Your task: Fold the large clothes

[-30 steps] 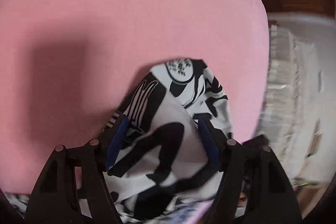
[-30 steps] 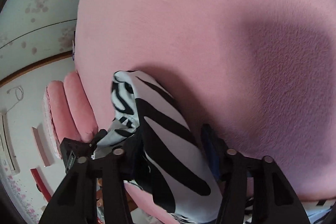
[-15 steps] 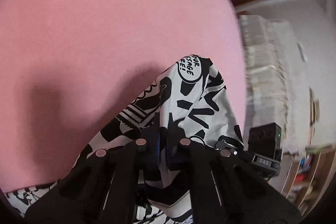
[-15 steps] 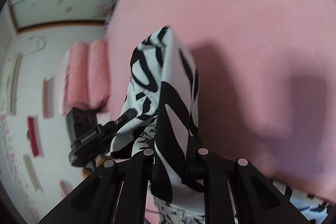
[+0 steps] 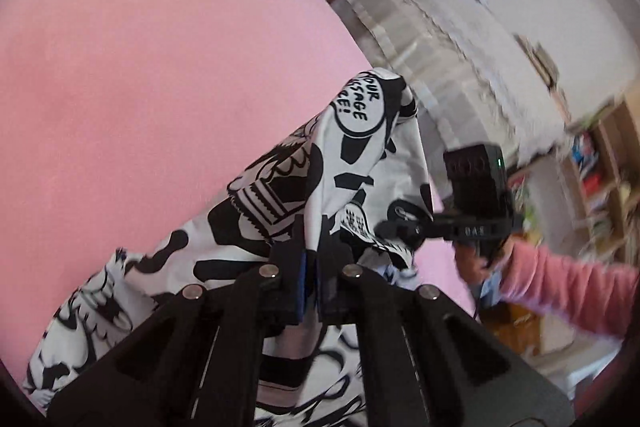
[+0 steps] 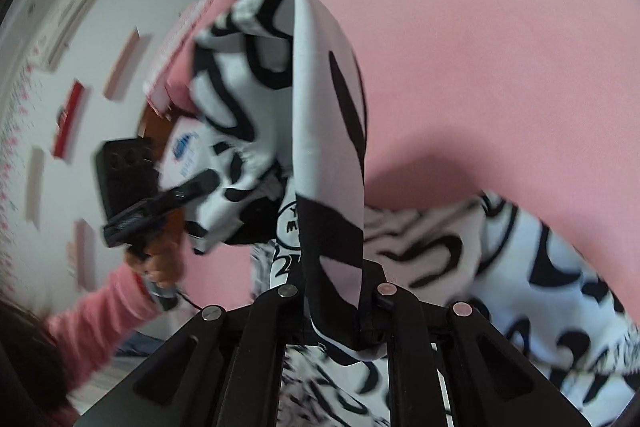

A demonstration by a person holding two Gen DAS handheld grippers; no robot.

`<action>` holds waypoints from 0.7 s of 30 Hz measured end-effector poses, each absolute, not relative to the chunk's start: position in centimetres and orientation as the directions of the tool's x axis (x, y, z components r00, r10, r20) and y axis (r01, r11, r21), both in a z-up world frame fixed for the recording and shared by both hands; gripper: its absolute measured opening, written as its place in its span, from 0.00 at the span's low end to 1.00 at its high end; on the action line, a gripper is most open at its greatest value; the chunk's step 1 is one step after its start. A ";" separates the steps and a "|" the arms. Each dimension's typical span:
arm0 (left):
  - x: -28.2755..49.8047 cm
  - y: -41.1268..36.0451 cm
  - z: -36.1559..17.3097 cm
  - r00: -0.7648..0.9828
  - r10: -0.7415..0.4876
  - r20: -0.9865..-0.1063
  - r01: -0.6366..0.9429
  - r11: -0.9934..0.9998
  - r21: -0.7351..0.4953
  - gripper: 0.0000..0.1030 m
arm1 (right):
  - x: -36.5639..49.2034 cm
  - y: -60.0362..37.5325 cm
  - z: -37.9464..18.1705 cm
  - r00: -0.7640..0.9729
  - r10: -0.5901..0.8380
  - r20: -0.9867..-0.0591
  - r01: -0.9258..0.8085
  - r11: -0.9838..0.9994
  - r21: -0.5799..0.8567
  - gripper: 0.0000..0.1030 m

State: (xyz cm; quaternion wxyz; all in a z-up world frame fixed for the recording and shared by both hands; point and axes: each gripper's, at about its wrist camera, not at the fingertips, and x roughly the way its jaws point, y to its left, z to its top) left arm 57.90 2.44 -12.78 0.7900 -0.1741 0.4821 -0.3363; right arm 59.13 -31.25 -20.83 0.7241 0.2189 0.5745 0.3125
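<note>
A home bedroom: a pink bed cover (image 5: 140,75) fills the left, rolled pink bedding (image 6: 180,67) lies at ten o'clock, a wall air conditioner (image 6: 72,15) hangs higher up, and a bookshelf (image 5: 600,179) stands at three o'clock

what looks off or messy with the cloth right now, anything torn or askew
Nothing looks torn or spilled. The black-and-white cloth hangs bunched between the left gripper and right gripper, both shut on it above the pink blanket.
</note>
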 end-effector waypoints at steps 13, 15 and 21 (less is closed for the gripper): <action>42.8 -0.2 -16.7 0.433 -0.485 -0.760 0.391 0.861 -0.327 0.01 | 49.6 -33.1 -25.7 0.303 0.506 -0.807 -0.071 0.857 0.510 0.73; 41.6 1.3 -17.6 0.428 -0.463 -0.776 0.357 0.876 -0.326 0.02 | 48.2 -34.4 -25.6 0.340 0.511 -0.790 -0.026 0.845 0.535 0.77; 39.2 3.1 -18.6 0.375 -0.375 -0.848 0.188 0.926 -0.326 0.17 | 43.0 -38.6 -24.2 0.339 0.552 -0.762 0.097 0.785 0.612 0.81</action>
